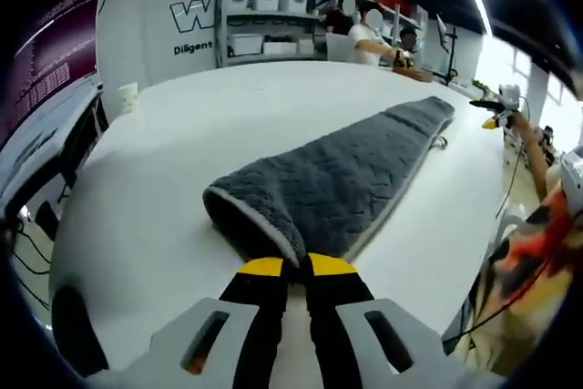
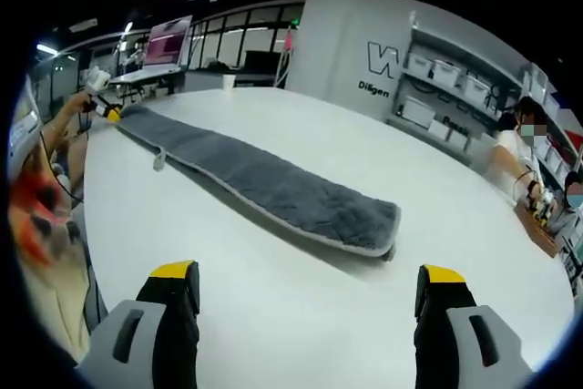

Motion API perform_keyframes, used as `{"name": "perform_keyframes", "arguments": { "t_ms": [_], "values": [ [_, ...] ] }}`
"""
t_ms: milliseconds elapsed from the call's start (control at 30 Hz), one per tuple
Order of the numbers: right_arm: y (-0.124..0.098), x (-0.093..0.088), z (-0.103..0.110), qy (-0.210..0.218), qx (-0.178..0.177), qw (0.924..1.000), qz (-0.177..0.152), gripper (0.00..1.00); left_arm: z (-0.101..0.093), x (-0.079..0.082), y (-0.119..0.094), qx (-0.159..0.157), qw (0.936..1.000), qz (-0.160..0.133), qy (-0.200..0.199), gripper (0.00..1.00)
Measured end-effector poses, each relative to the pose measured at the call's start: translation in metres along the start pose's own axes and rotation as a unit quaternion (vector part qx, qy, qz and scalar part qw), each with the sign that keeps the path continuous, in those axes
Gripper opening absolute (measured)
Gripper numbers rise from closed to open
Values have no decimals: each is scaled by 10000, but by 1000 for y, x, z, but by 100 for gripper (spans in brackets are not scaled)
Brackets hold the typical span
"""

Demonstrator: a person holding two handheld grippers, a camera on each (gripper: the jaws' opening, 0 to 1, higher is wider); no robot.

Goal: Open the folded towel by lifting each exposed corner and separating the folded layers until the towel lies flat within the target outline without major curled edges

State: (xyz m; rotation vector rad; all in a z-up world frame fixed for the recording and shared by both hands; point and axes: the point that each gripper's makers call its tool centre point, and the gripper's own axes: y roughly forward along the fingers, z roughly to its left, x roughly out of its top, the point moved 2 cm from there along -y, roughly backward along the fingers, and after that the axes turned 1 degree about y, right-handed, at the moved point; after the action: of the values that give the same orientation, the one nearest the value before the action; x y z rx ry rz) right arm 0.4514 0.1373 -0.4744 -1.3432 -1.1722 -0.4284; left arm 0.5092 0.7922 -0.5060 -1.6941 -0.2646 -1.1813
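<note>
Surroundings: white table [image 1: 182, 161], round-edged, bare apart from the towel. White cup [image 1: 127, 96] near the table's far edge, upper left of the left gripper view. Shelving with white bins [image 1: 264, 15] along the back wall, top centre of that view; seated people at the upper right. Dark screen [image 1: 55, 52] at the far left. A person's sleeve with an orange pattern [image 2: 36, 207] at the left edge of the right gripper view.

Towel [image 1: 337, 175]: grey, quilted, pale trim, folded into a long strip lying across the table; in the right gripper view it runs from upper left to centre right [image 2: 264, 184].

My left tool [image 1: 297, 267]: yellow-tipped jaws pressed together on the towel's near end, which bunches up above them.

My right tool [image 2: 308, 281]: jaws spread wide, holding nothing, above bare table near the towel's end, not touching it.
</note>
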Motion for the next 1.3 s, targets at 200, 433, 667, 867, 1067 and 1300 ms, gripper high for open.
{"name": "perform_keyframes", "arguments": {
  "t_ms": [200,433,667,867,1067,1300],
  "values": [
    [3,-2,-6,119,75,9999,31,91,-1,2,-1,14,9997,-40,244,51],
    [13,-4,-14,254,169,9995,-16,81,-11,16,-2,-94,9979,-309,554,86],
    [29,-8,-24,310,275,9991,29,77,-18,20,-1,-173,9970,-379,659,100],
    [42,-7,-31,316,399,9987,73,75,-19,22,-3,-283,9973,-516,431,100],
    [59,-11,-49,378,384,9984,184,65,-19,21,-5,-246,9976,-439,481,100],
    [74,-15,-65,562,344,9976,190,46,-18,24,-6,-212,9975,-461,484,100]
  ]
}}
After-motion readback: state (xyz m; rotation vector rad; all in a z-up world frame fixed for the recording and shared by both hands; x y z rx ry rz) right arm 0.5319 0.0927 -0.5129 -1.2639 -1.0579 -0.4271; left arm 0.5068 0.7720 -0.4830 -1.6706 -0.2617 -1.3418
